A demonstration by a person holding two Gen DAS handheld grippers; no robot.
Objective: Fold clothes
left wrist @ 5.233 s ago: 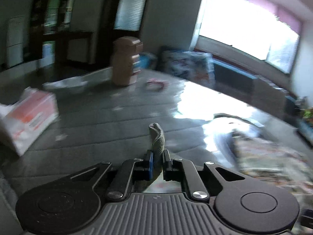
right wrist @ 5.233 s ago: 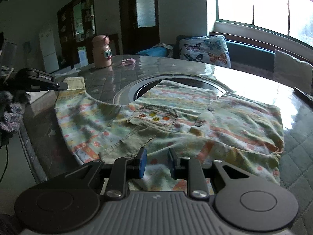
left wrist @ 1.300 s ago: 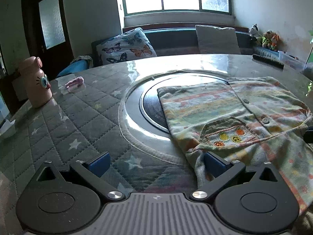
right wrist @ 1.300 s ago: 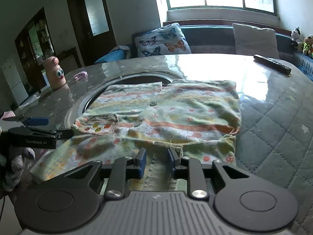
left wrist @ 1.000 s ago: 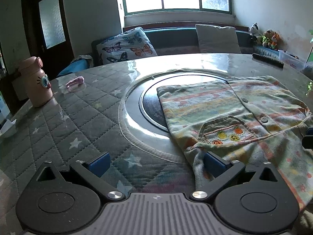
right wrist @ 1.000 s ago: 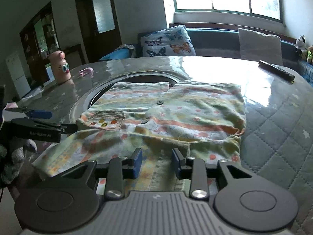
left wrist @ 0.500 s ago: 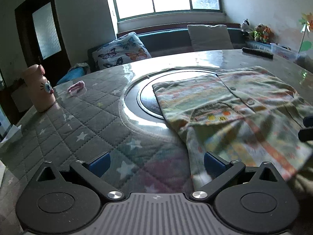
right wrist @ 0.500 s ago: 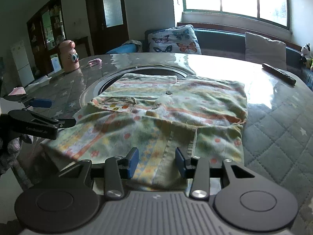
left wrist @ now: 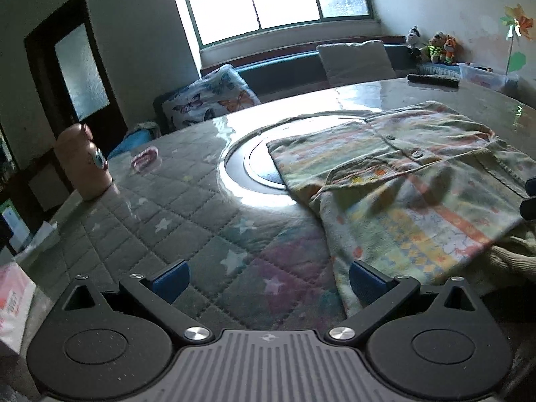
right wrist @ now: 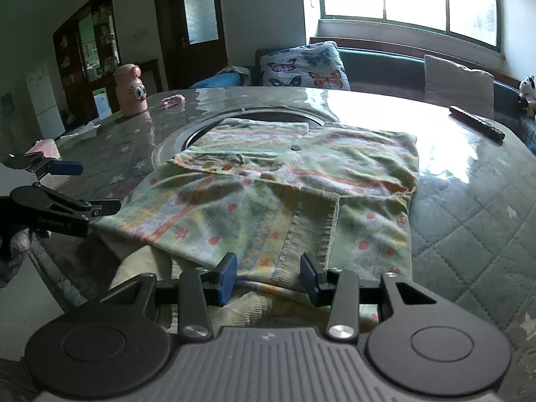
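We note a pale green shirt (right wrist: 268, 187) with orange dots and yellow-blue bands; grey quilted table cover (left wrist: 174, 221), white stars; pink bottle (right wrist: 130, 89); white cushion (right wrist: 301, 67), orange and blue butterflies; blue gripper pads (right wrist: 226, 279).

Worktop: we see a round worktop (right wrist: 475, 207) under a grey star-quilted cover, dark ring at centre | On it: pastel patterned button shirt (right wrist: 301, 181) across the ring; pink cartoon-eyed bottle (right wrist: 130, 89) and small pink item (right wrist: 173, 100) far left; black remote (right wrist: 477, 122) far right.
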